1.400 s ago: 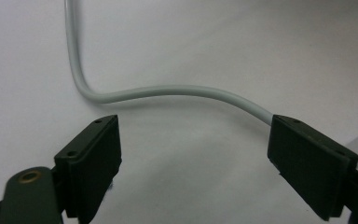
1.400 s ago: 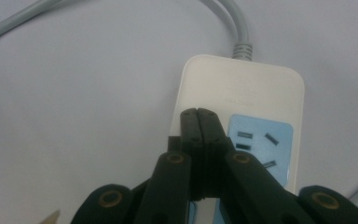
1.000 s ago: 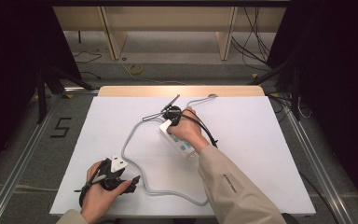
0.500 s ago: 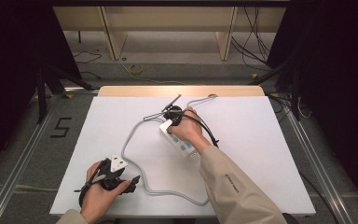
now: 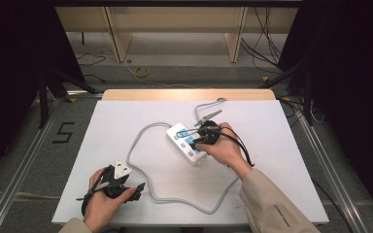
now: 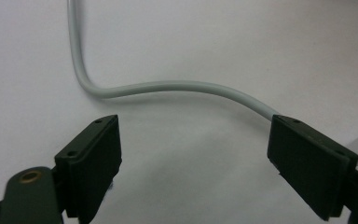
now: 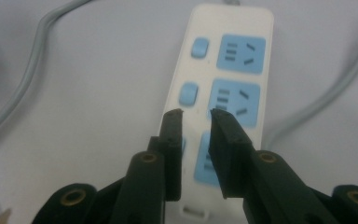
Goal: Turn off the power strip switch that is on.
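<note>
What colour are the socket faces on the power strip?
Light blue, on a white power strip; the right gripper view shows them best.

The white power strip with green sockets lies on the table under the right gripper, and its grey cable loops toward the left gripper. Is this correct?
Not quite: the power strip's sockets are blue, not green, as the right gripper view shows. The rest holds.

White power strip (image 7: 223,93) with pale-blue sockets — grey cord (image 6: 168,87) — black tongs (image 7: 200,121)
</note>
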Demonstrator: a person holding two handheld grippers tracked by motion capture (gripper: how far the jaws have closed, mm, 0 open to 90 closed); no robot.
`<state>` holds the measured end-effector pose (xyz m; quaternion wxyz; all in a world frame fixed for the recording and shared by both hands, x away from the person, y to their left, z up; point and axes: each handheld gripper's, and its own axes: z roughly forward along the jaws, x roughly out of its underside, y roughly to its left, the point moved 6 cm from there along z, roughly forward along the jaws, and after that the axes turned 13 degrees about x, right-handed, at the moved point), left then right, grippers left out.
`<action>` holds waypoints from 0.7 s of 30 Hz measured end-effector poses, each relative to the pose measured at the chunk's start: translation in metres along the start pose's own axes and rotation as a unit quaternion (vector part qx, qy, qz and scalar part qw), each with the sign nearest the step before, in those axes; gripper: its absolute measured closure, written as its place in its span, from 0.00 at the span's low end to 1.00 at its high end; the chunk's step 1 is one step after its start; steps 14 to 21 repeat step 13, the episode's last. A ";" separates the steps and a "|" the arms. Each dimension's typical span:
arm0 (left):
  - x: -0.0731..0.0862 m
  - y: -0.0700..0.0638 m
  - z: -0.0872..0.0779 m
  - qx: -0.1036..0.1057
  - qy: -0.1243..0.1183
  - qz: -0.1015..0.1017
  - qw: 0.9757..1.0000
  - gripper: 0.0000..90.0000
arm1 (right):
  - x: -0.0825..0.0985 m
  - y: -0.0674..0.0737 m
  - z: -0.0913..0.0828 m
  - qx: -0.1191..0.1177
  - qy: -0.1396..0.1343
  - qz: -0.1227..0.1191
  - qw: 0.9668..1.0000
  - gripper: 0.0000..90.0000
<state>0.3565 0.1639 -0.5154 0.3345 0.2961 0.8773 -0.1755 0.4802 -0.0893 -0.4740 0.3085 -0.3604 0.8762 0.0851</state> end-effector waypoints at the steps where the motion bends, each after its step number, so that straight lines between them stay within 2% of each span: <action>1: 0.000 0.000 0.000 0.000 0.000 0.000 1.000 0.19 | 0.007 -0.001 -0.005 -0.001 -0.002 -0.001 1.000 0.81; 7: 0.001 0.001 0.000 0.002 0.002 -0.002 1.000 0.19 | 0.047 0.001 -0.032 -0.022 -0.021 0.011 0.999 0.75; 13: 0.001 0.002 0.001 0.004 0.001 -0.009 1.000 0.19 | 0.077 0.006 -0.046 -0.033 -0.046 0.015 0.998 0.70; 21: 0.001 0.002 0.001 0.004 0.001 -0.009 1.000 0.19 | 0.077 0.006 -0.046 -0.033 -0.046 0.015 0.998 0.70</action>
